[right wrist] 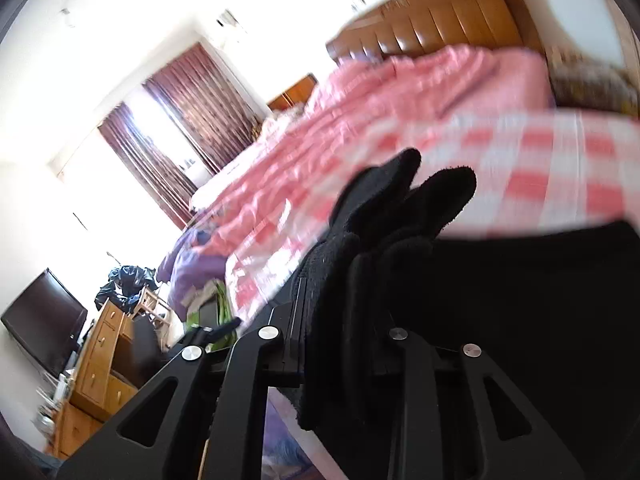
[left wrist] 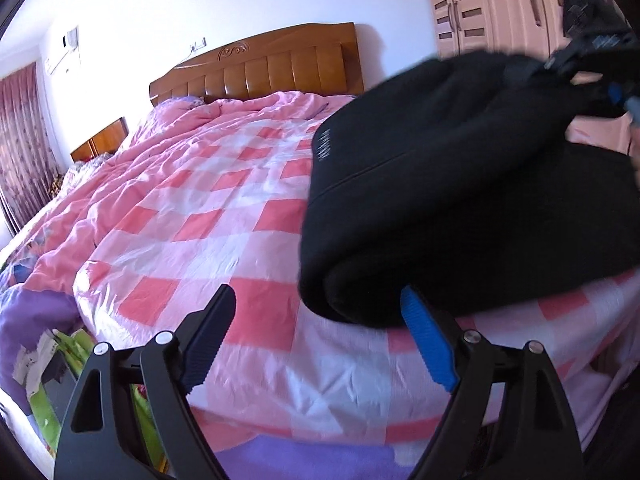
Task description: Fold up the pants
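Our right gripper (right wrist: 340, 300) clamps the black pants (left wrist: 460, 200) above the checked quilt (left wrist: 200, 220); our left gripper (left wrist: 320, 320) gapes, near, empty.

Daylight floods my room: in my right wrist view the window (right wrist: 160, 136) between the curtains (right wrist: 200, 92) blows out to pure white, washing the wall around it. That whole view smears with motion blur, the checked quilt (right wrist: 520, 168) streaking. My left wrist view is sharper, though the black pants (left wrist: 460, 200) show almost no detail. Both views bend strongly, with dark vignetted corners
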A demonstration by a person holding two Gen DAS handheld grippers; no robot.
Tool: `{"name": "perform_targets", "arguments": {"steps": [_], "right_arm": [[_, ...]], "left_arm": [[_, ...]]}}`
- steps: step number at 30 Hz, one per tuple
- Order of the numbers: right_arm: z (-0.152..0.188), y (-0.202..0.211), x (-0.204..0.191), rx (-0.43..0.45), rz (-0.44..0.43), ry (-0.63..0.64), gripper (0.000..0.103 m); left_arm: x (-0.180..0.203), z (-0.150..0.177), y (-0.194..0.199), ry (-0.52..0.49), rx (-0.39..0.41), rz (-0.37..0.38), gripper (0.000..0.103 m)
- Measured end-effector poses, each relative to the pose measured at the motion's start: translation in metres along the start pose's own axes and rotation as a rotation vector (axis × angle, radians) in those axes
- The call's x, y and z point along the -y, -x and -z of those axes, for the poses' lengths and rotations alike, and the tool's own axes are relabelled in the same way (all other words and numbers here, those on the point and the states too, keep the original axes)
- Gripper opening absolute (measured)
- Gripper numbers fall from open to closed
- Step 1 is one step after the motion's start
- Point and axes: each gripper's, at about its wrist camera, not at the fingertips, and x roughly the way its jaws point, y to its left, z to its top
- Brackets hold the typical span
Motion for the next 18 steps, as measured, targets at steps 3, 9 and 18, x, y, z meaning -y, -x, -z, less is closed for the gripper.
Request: {"name": "perform_targets", "arguments": {"steps": [3,9,18], "right_arm": [[-0.008,0.034,-0.008,0.065,0.001,0.047,0.028],[0.020,0.068,0.028,0.066,0.108,0.033,0.028],[0.093,0.055,0.103,-0.024,0.173,-0.146,0.027]], "left_arm": [[0.003,-0.011,-0.012,-0.005,-0.013,0.010,0.084],[0.003,-0.028,-0.028,0.103,-0.018,-0.008,0.086],[0.023,-0.024,-0.033,0.045,-0.053,-0.051,0.085]]}}
